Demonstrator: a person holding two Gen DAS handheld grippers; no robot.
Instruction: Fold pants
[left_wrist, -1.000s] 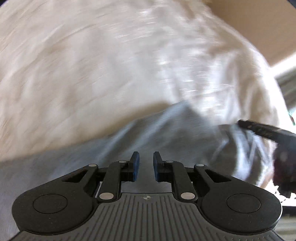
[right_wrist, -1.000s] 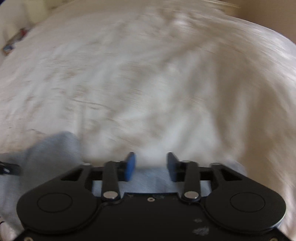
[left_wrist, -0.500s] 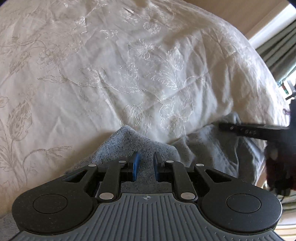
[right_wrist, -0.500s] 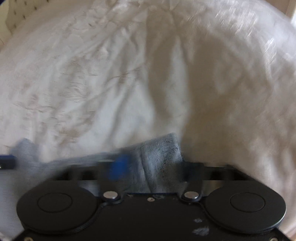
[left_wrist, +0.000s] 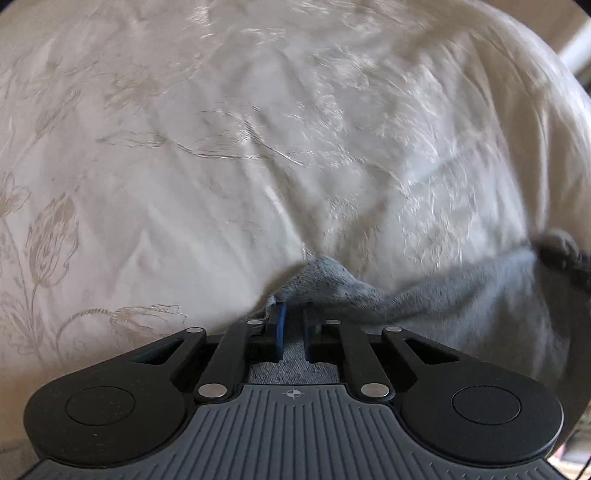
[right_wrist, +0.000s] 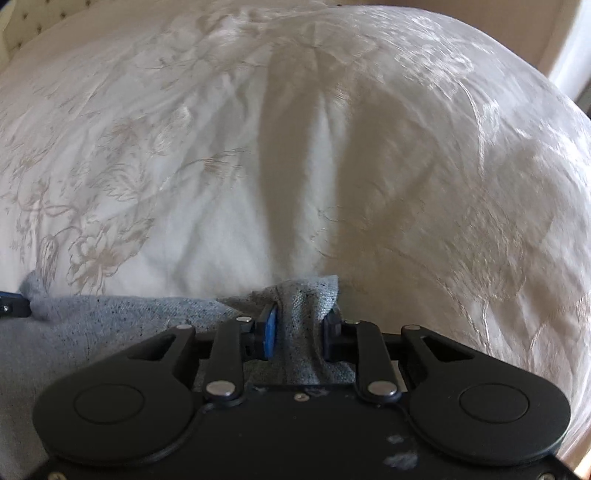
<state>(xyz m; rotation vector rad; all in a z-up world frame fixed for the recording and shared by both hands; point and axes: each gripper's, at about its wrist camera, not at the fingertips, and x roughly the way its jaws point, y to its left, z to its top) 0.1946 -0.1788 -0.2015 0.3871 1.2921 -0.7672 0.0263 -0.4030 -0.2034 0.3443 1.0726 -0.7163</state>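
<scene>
The left gripper, black with blue pads, has just been closing and now pinches a peaked corner of the light blue-grey knit fabric pants, the jaws almost together with cloth between them. The pants spread from that pinch off to the gripper's right and under its body, lying on the cream bedspread with embroidered flowers, which fills everything ahead. The right gripper has also just been closing; its jaws are clamped on a bunched fold of the pants, which stretch away to its left, the bedspread beyond.
</scene>
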